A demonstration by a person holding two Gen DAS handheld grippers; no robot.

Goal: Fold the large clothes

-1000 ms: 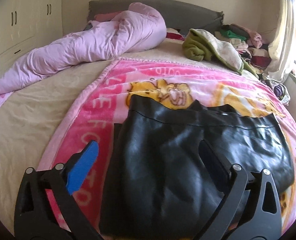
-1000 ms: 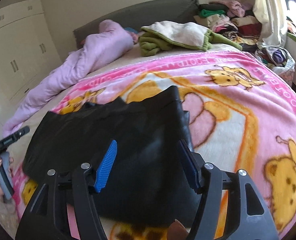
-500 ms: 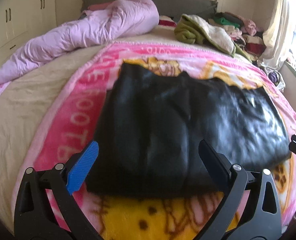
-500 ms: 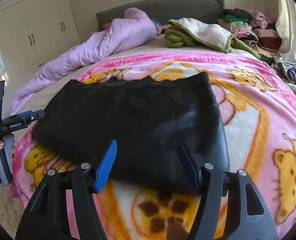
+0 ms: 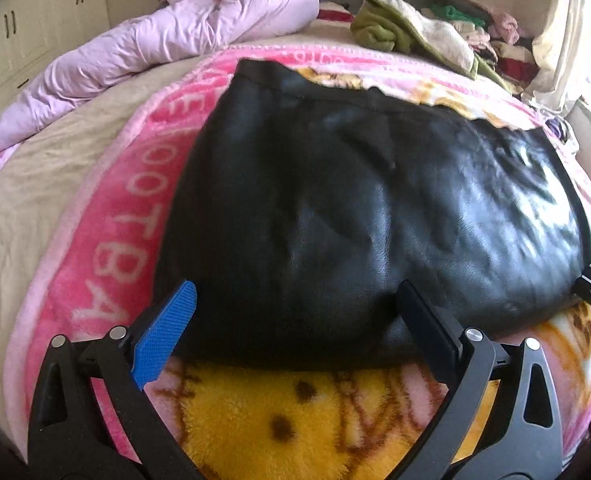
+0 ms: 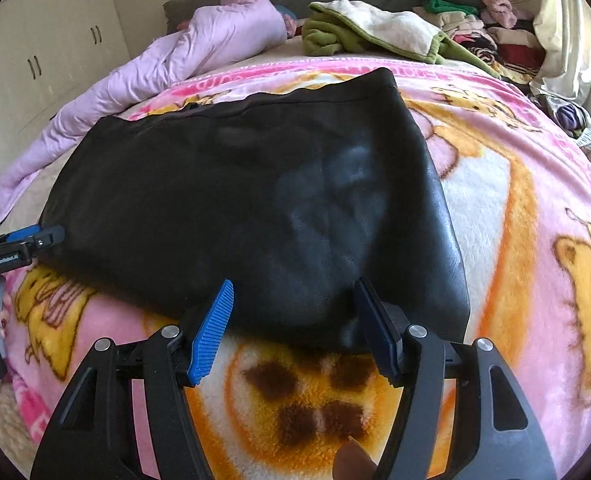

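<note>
Lilac duvet (image 5: 167,36), green-cream throw (image 6: 375,32), white wardrobe (image 6: 43,52).

Glossy black leather-look garment (image 5: 375,208) on a fluffy pink fleece blanket (image 5: 107,240).

The garment is smooth with soft creases and sheen. Lower frame: matt black plastic gripper arms, ribbed blue pads (image 6: 211,332), shiny metal pins. Upper left: crinkled, satiny lilac quilt (image 5: 167,40).

Black-framed grippers (image 5: 295,300) carry ribbed blue pads (image 6: 211,332) (silver pivot screws).
</note>
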